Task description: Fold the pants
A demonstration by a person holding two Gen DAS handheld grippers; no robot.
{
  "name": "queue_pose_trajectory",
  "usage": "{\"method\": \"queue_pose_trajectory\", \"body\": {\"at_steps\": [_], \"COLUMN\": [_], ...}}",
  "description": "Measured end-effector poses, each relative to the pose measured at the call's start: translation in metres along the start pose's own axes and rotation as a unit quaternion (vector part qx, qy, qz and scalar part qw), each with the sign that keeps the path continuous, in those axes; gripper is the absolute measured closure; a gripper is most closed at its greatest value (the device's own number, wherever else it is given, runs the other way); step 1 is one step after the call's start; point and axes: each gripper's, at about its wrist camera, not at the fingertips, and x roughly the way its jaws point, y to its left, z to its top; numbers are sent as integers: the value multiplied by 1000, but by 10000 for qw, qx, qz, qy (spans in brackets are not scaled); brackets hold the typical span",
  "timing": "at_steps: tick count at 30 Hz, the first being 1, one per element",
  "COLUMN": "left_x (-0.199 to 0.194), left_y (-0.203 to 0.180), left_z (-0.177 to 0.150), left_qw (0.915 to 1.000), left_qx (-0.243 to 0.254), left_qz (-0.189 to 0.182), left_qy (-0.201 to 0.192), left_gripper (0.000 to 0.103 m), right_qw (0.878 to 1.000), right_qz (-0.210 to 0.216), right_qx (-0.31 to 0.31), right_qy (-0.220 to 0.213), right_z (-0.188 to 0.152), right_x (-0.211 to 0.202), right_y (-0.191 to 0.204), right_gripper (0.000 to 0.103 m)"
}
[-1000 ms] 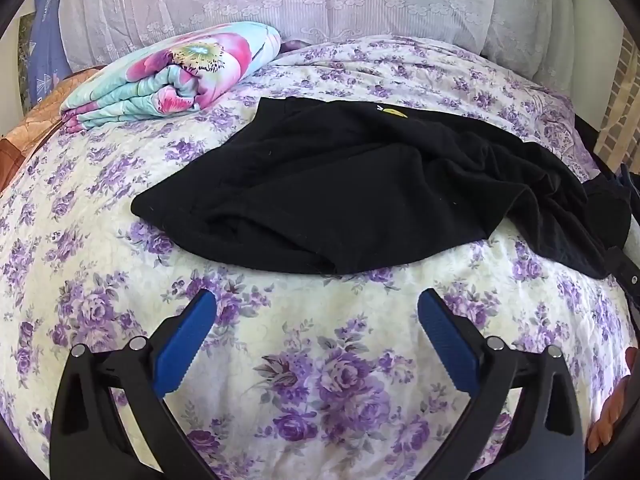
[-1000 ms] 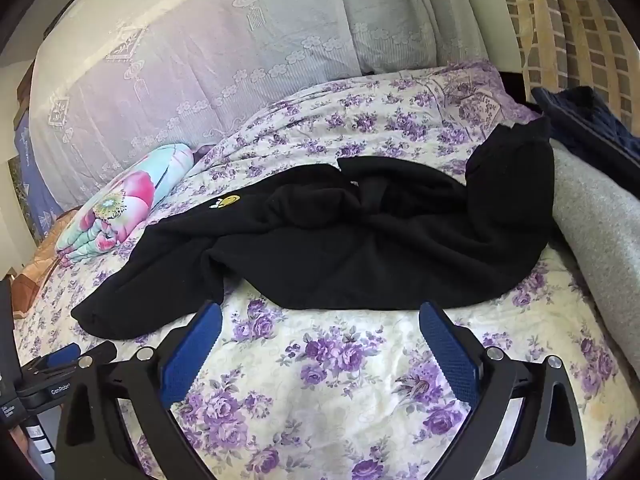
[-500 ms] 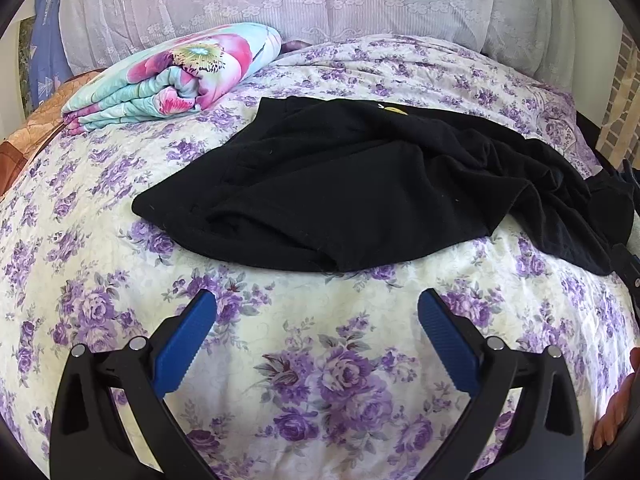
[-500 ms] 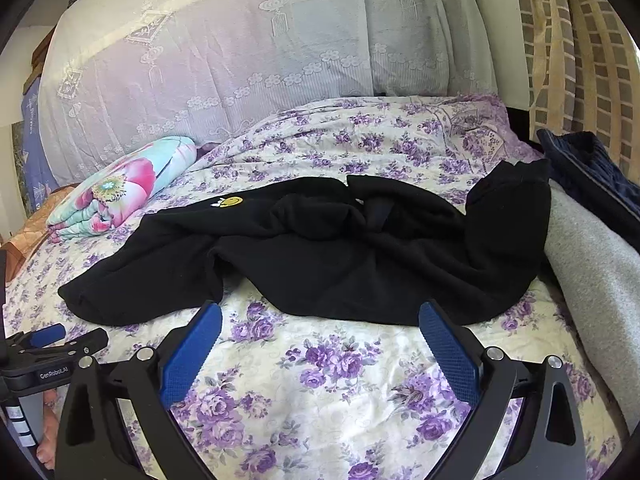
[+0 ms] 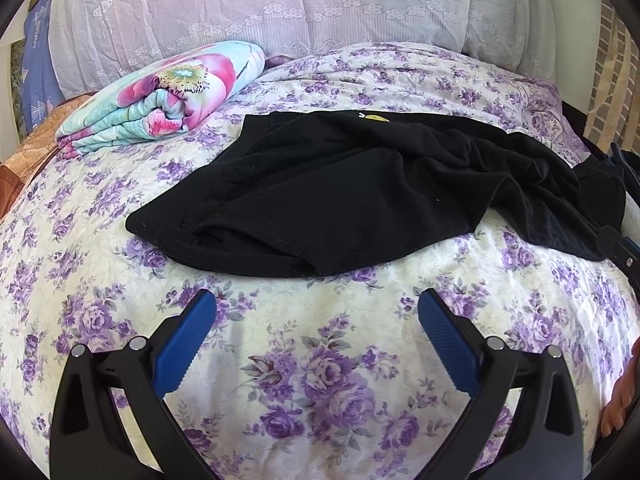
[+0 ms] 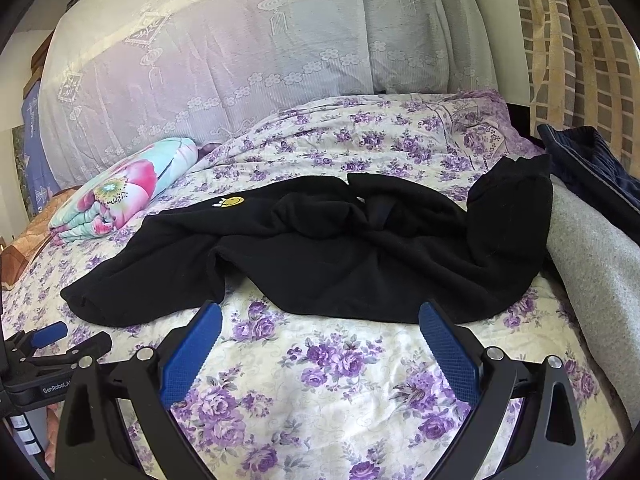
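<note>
The crumpled black fabric pants (image 5: 360, 192) lie unfolded on the purple-flowered bed (image 5: 320, 360), and both the left hand-held gripper (image 5: 316, 320) and right hand-held gripper (image 6: 320, 332) hover wide open and empty, so I judge the next move is grasping and spreading them flat.

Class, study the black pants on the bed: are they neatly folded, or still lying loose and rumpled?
Loose and rumpled. The black pants sprawl across the floral bedspread, bunched at the middle, one end draped up against the grey blanket. No tidy fold shows.
</note>
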Motion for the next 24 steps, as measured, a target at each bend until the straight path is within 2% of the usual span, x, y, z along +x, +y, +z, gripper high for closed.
{"method": "queue_pose_trajectory", "body": {"at_steps": [8, 13, 24], "left_x": [-2, 5, 10], "left_y": [-2, -3, 3], "left_z": [1, 1, 0], "left_qw": [10000, 9997, 9992], "left_qx": [-40, -22, -185], "left_qz": [-22, -90, -140], "left_qy": [-52, 224, 328], "left_gripper": [4, 4, 4], "right_qw": [10000, 10000, 10000], "right_qz": [-23, -17, -10], "right_qx": [7, -2, 5], "right_qy": [-11, 4, 8], "right_z": [0, 0, -1], "right_x": [0, 1, 1], "right_y": [-2, -2, -3], "right_gripper": [4, 4, 4]}}
